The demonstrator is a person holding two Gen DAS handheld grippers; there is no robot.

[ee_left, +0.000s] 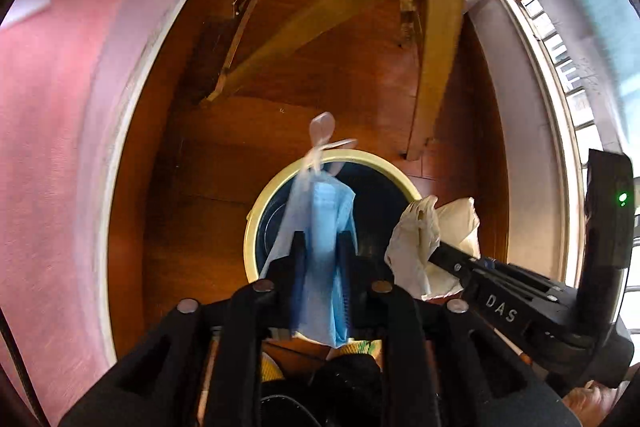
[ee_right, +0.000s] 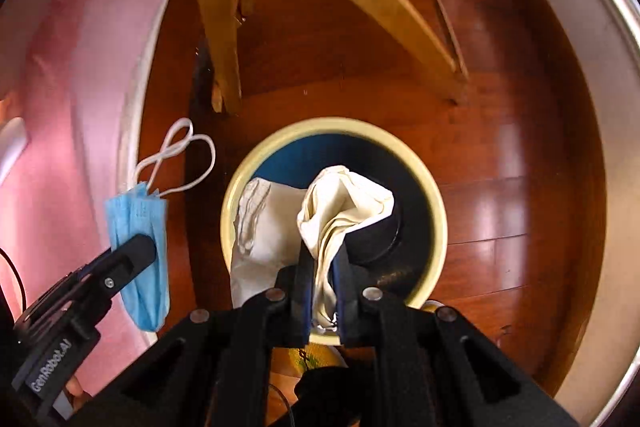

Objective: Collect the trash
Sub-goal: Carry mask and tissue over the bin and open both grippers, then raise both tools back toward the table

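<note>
A round bin (ee_left: 256,211) with a cream rim and dark blue inside stands on the wooden floor, its rim (ee_right: 438,211) showing in both views. My left gripper (ee_left: 323,239) points down over it, a folded blue face mask (ee_left: 326,211) filling the gap between its pads, white ear loops trailing ahead. The right wrist view shows the mask (ee_right: 136,219) at the left gripper (ee_right: 140,251), left of the bin. My right gripper (ee_right: 322,251) is shut on a crumpled cream paper napkin (ee_right: 344,203) above the bin's mouth; the napkin (ee_left: 416,239) and right gripper (ee_left: 434,253) sit right of the bin.
Pale wooden furniture legs (ee_left: 436,67) stand on the floor beyond the bin, also legs (ee_right: 224,39). A pink wall (ee_left: 48,147) curves along the left, a white frame and window (ee_left: 560,75) along the right. A yellow-green patterned thing (ee_right: 316,353) lies under the grippers.
</note>
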